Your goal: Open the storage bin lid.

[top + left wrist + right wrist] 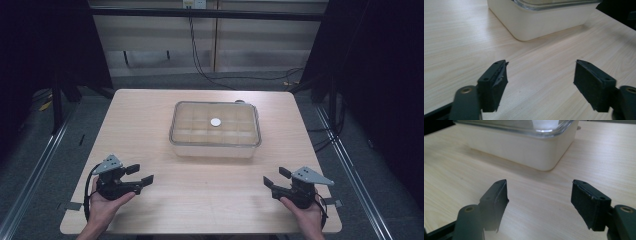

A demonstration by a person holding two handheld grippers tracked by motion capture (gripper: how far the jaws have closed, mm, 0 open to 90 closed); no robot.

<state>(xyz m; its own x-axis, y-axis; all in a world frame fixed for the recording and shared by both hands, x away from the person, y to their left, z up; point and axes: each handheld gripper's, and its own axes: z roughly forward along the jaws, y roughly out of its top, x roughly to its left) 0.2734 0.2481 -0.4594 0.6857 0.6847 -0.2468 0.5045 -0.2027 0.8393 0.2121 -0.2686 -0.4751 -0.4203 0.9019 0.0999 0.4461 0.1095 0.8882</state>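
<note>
Box [215,131] sits mid-table, a bit toward the far side, on the wooden table [200,195]; cream base, clear lid [190,112] on top, grid of compartments visible through it, small white round thing [215,122] at the lid centre, can't tell if it lies on the lid or inside. Left gripper [140,174] at the near left of the table, held in the left hand [102,205], jaws spread, nothing between them, pointing right and slightly toward the box, well apart from it. Right gripper [276,177] at the near right, held in the right hand [307,212], jaws also spread and empty, pointing left toward the box side, well apart from it. Grey three-cornered plate on top of each gripper. Left gripper view: both black pads apart over bare wood, box corner [522,37] ahead at upper middle, not touching. Right gripper view: same, pads apart over bare wood, box corner [546,166] ahead, lid rim [541,131] above it. Both grippers released, neither touches the box. Cable [200,60] runs across the floor behind the table.
</note>
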